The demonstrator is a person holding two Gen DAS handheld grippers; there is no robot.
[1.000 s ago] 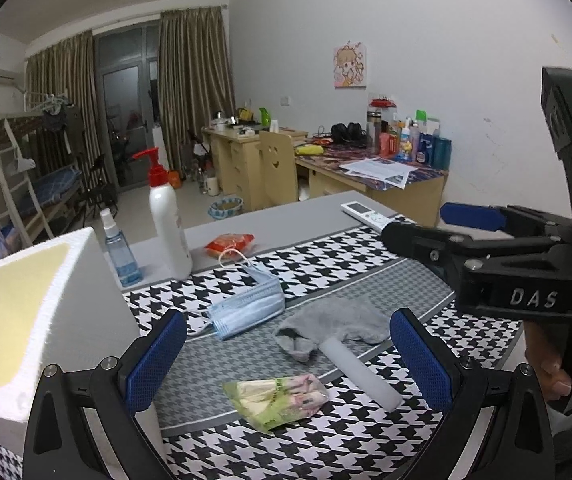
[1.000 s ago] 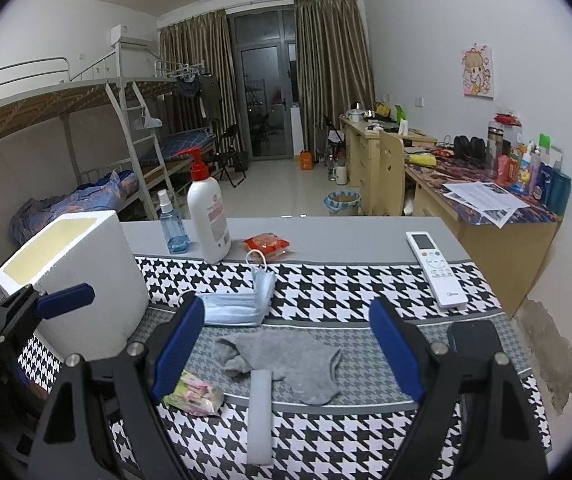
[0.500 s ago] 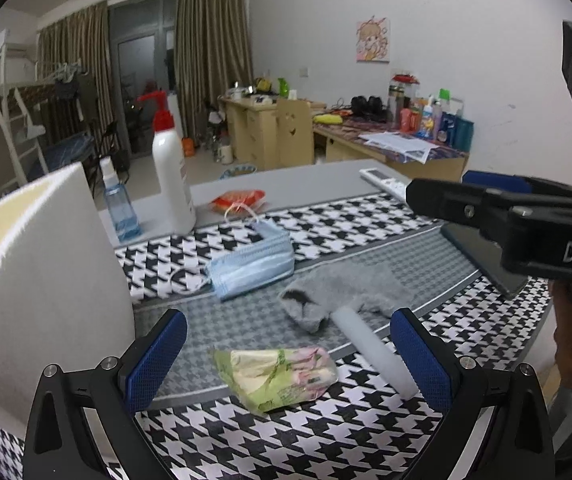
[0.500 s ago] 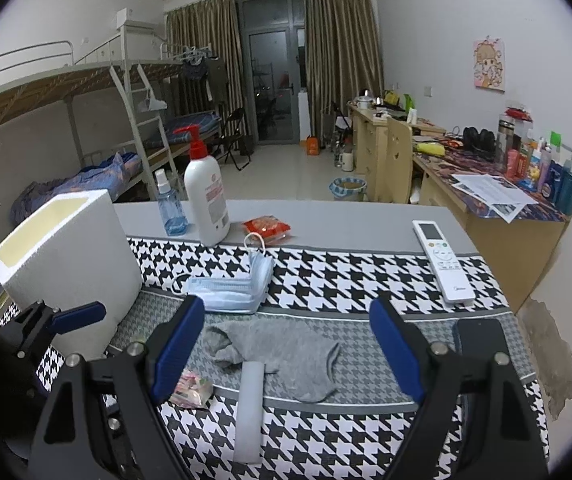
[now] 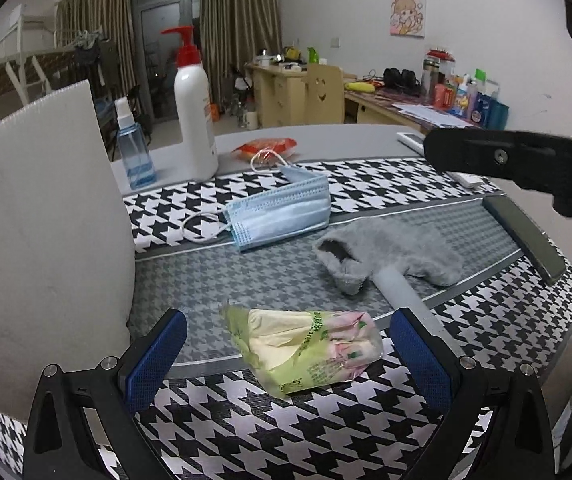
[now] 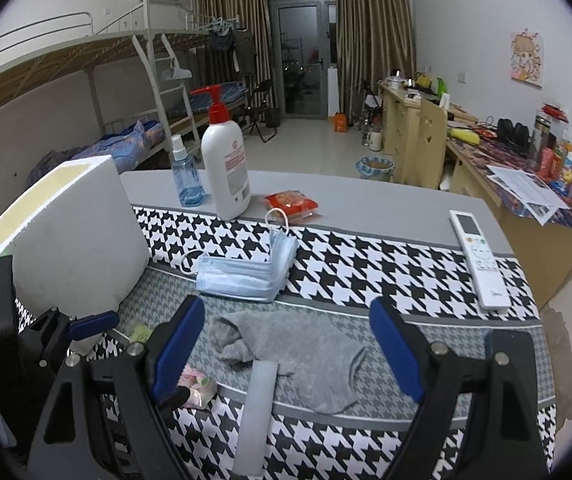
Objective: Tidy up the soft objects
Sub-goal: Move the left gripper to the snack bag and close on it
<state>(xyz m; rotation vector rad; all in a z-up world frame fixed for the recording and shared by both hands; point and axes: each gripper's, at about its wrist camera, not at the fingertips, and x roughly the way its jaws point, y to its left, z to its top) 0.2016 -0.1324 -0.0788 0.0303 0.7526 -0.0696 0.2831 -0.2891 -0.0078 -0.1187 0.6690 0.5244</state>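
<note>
The left gripper (image 5: 286, 356) has its fingers spread wide and empty, low over the near edge of the surface (image 5: 366, 144). A green and pink tissue pack (image 5: 306, 350) lies on the houndstooth cloth (image 5: 326, 432) right between the two blue pads, closer to the right one, and neither pad touches it. Just to the left of this gripper stands a white foam box (image 5: 45, 232).

The right gripper (image 6: 286, 348) is also wide apart and holds nothing. A grey sock (image 6: 306, 356) lies flat on the cloth in the gap between its fingers, a little ahead of them, with a pale strip (image 6: 257, 412) lying across its near edge. Beyond the sock rests a blue face mask (image 6: 241, 276), its ear loop near a red snack packet (image 6: 290, 203).

Further back stand a pump bottle (image 6: 225, 164) and a spray bottle (image 6: 185, 180); a remote (image 6: 480, 256) lies to the right.
</note>
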